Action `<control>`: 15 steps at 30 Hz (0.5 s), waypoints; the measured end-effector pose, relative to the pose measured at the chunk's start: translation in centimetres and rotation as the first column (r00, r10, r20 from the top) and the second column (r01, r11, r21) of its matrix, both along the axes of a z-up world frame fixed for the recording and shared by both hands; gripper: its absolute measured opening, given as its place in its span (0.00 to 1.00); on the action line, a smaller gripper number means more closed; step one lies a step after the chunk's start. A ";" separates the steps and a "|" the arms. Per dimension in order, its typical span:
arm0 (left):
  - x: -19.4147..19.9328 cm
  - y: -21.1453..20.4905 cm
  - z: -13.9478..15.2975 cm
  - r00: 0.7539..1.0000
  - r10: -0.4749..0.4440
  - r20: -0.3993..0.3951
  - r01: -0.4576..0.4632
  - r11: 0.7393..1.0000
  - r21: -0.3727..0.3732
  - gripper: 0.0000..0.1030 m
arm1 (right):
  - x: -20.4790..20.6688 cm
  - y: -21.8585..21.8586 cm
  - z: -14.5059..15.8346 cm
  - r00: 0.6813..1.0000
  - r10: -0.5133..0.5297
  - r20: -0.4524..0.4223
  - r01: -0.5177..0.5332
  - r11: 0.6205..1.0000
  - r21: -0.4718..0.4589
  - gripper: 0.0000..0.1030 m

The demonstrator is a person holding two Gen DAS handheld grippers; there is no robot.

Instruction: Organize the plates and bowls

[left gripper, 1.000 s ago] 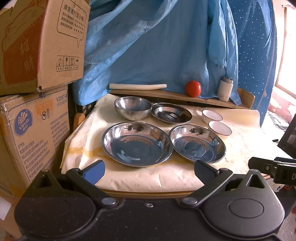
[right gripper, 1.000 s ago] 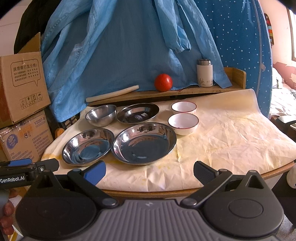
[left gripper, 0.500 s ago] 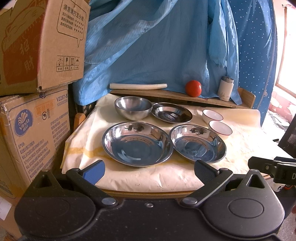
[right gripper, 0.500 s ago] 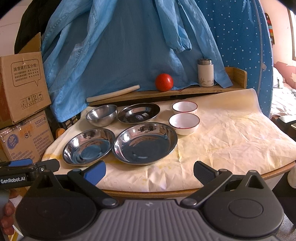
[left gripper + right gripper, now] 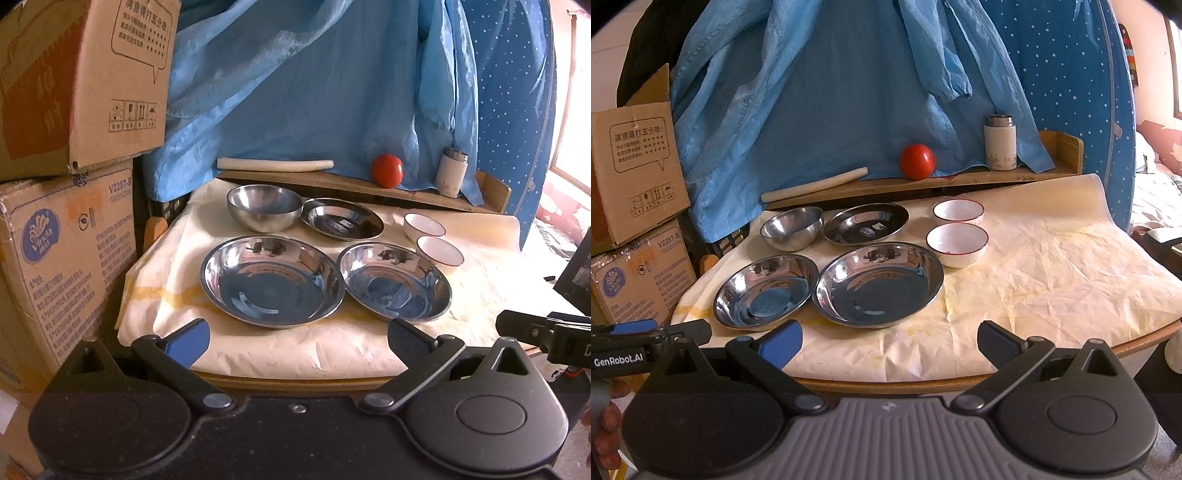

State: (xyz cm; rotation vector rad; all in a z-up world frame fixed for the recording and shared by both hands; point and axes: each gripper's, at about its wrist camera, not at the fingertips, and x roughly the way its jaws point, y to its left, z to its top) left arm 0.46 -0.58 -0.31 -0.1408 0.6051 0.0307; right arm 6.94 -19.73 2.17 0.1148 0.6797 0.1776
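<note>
While both tongs, left tongs (image 5: pixel 297 338) and right tongs (image 5: pixel 889 338), gape empty short of the counter (image 5: pixel 1052 266), nothing is stacked. Pinch the shallow round steel plate (image 5: pixel 879 282) by its near rim; lift level.

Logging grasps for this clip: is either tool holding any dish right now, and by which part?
Nothing is held. The left tool and right tool are both open, short of the dishes.

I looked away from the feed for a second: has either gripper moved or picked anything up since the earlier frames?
Nothing visibly changed. The left gripper and right gripper still hang open and empty before the table edge. The steel plates, the steel bowl and the two white bowls lie where they were, none touched.
</note>
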 end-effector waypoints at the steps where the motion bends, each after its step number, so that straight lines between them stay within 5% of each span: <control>1: 0.1 0.0 -0.1 1.000 0.000 -0.004 0.000 1.000 -0.008 0.99 | 0.0 0.0 0.0 1.000 0.000 0.000 0.000 1.000 0.000 1.00; 15: 3.0 2.0 -1.2 0.988 0.095 -0.121 -0.105 0.991 -0.079 0.99 | 3.2 -0.2 -0.5 0.999 0.044 -0.013 -0.044 0.999 0.019 1.00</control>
